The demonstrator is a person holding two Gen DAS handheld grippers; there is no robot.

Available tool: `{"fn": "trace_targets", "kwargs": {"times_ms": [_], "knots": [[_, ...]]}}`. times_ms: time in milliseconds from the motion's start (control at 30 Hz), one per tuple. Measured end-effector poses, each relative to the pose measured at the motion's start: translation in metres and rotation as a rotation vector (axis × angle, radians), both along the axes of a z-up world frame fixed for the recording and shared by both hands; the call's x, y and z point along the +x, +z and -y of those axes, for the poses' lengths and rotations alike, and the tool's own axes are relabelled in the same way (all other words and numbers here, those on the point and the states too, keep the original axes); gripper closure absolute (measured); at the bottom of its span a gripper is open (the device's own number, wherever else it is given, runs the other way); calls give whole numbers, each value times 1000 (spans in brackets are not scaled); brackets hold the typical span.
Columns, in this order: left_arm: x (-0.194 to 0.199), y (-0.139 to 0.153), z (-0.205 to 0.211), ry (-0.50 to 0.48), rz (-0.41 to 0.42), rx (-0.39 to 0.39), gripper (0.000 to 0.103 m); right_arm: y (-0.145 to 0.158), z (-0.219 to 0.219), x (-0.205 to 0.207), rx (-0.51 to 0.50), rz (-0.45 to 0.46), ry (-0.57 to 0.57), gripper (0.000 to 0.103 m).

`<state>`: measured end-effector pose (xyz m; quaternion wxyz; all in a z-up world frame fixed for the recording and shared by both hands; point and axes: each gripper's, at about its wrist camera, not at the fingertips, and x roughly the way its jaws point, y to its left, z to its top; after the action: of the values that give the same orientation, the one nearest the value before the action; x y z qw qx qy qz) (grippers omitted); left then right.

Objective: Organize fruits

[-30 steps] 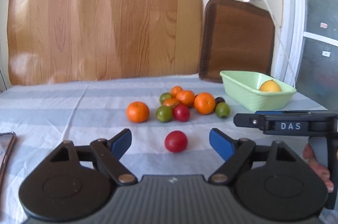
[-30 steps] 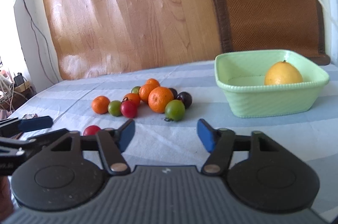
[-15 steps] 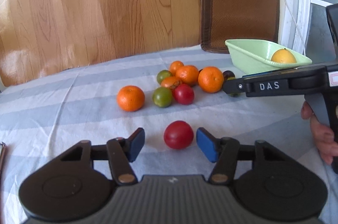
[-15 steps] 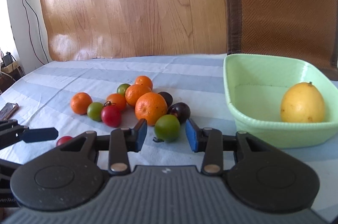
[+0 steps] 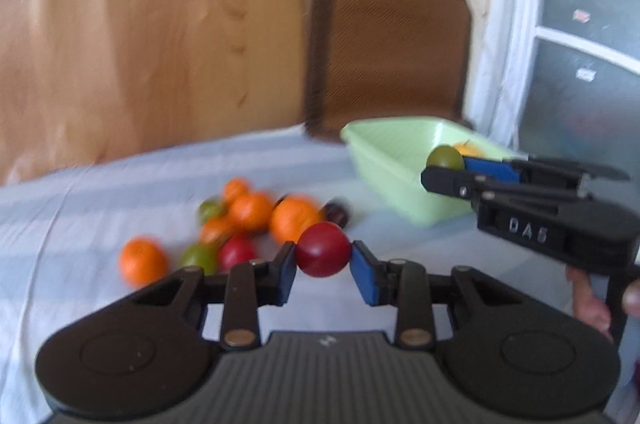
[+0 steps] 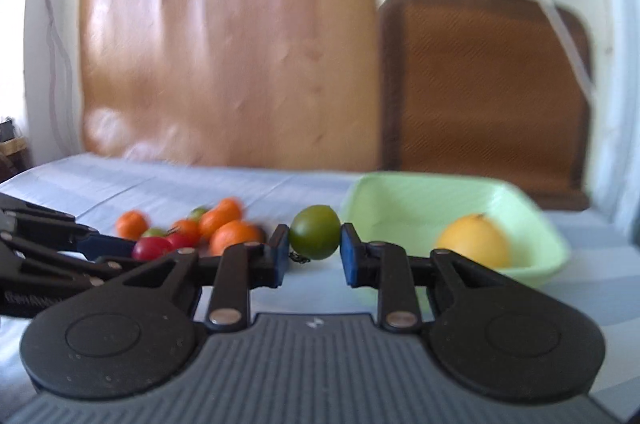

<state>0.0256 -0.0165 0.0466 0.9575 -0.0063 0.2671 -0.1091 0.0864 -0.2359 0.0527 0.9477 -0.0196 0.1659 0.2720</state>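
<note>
My left gripper (image 5: pixel 323 258) is shut on a red fruit (image 5: pixel 322 249) and holds it above the striped cloth. My right gripper (image 6: pixel 314 242) is shut on a green fruit (image 6: pixel 315 232) and holds it in the air just left of the light green bowl (image 6: pixel 404 199). The same green fruit (image 5: pixel 445 157) shows over the bowl's rim (image 5: pixel 384 159) in the left wrist view. A yellow fruit (image 6: pixel 474 240) lies in the bowl. A cluster of orange, green, red and dark fruits (image 5: pixel 248 216) lies on the cloth.
A brown mat (image 6: pixel 484 83) leans on the wall behind the bowl, beside a wooden board (image 6: pixel 228 43). A single orange fruit (image 5: pixel 142 262) sits left of the cluster. The person's hand (image 5: pixel 592 304) holds the right gripper's handle.
Both grippers have closed on fruit and lifted: the left took the red fruit, the right took the green one. The right gripper has moved toward the bowl.
</note>
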Motion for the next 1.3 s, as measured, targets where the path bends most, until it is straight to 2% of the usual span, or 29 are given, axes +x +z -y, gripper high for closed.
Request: {"fn": "trace_targets", "kwargs": {"times_ms": [67,167,233,333,467,533,600,667,733,833,933,1033,1133,1300], "knots": [[18,9,16,-31,31,-15,73,0,17,8,4,36,-72,73],[47,16,38,-75,29,-42,73,-6,34,18,15,38,-131,73],[68,19,53,-102,19,-50,73,-11,39,23,27,17,-133,73],[93,19,68,-124,-2,-51,72,-14,33,27,-20,7,-128,73],[116,4,77,-129,-80,-74,72,-15,33,26,-24,-3,-124,72],[120,-3,77,-129,-100,-86,70,-15,32,26,-29,-1,-129,69],[118,-3,78,-130,-87,-83,63,-16,33,25,-33,4,-138,56],[113,1,75,-126,-67,-77,56,-15,33,25,-26,6,-138,55],[105,12,66,-98,-34,-74,56,-15,34,23,-21,16,-143,55],[84,34,32,-32,35,-130,56,-13,39,20,5,42,-159,55],[56,50,-16,80,87,-169,56,-10,45,17,51,68,-179,55],[25,52,-62,207,113,-159,56,-7,47,13,88,88,-179,56],[-2,43,-99,298,98,-157,56,-6,45,9,97,104,-164,56],[-21,18,-126,356,32,-160,56,-3,31,3,99,58,-67,57]]}}
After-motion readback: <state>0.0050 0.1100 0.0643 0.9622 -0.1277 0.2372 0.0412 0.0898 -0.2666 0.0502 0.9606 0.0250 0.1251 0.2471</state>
